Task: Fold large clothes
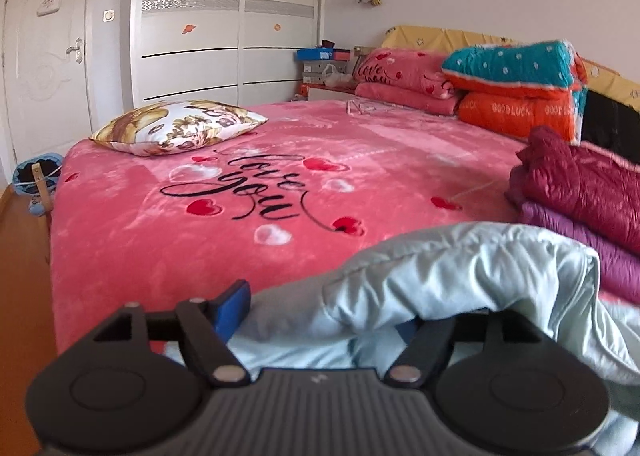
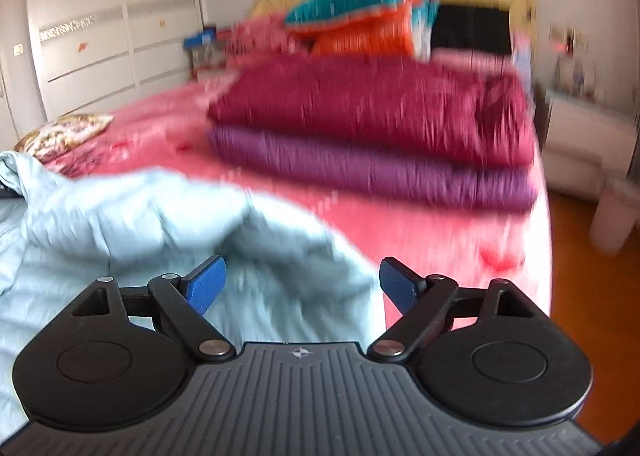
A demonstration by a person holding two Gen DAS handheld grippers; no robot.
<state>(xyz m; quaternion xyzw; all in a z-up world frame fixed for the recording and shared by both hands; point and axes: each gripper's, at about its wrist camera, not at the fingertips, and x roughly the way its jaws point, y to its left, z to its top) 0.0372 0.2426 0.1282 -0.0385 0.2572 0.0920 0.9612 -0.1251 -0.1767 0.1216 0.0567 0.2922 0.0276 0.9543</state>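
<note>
Two folded coats, dark red [image 2: 372, 107] on purple [image 2: 372, 167], sit stacked on the pink bed [image 1: 168, 223], so that part looks done. The pale blue coat [image 1: 440, 276] is still rumpled at the near edge, w/ a fold humped over it, prob. mid-fold. Right gripper [image 2: 302, 284] has jaws wide, nothing pinched, cloth just under them; left gripper [image 1: 320, 308] looks open too, though its right pad is hidden by cloth.

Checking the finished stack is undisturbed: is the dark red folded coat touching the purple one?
Touching. The right wrist view shows the dark red coat lying directly on the purple coat, no gap between them along the fold.
</note>
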